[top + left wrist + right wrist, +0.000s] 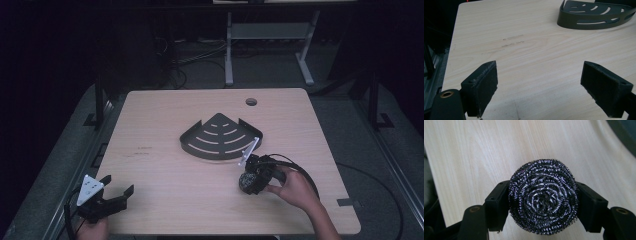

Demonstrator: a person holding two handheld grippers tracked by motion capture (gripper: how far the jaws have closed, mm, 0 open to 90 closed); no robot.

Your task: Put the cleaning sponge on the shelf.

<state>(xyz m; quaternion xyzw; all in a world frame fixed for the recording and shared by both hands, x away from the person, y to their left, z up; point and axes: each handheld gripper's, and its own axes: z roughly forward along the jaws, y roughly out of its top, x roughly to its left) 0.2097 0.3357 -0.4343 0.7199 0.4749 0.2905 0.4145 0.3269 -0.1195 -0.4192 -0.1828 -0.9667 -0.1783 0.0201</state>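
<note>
A round steel-wool scourer (pixel 543 196) sits squeezed between the two black jaws of my right gripper (pixel 543 202), which is shut on it. From above, that gripper (pixel 248 183) and its scourer (pixel 245 182) are just over the table, near its front right, a little in front of a dark fan-shaped slotted tray (pixel 220 136). My left gripper (pixel 119 191) rests at the table's front left corner with its jaws wide open and nothing between them (pixel 539 85). The tray's curved wall (pixel 596 23) lies far ahead of it.
The light wooden table (pixel 165 180) has a round cable hole (pixel 251 102) at its back right. A black cable (pixel 305 175) loops behind my right hand. A grey table frame (pixel 229 50) and cables lie on the dark floor beyond.
</note>
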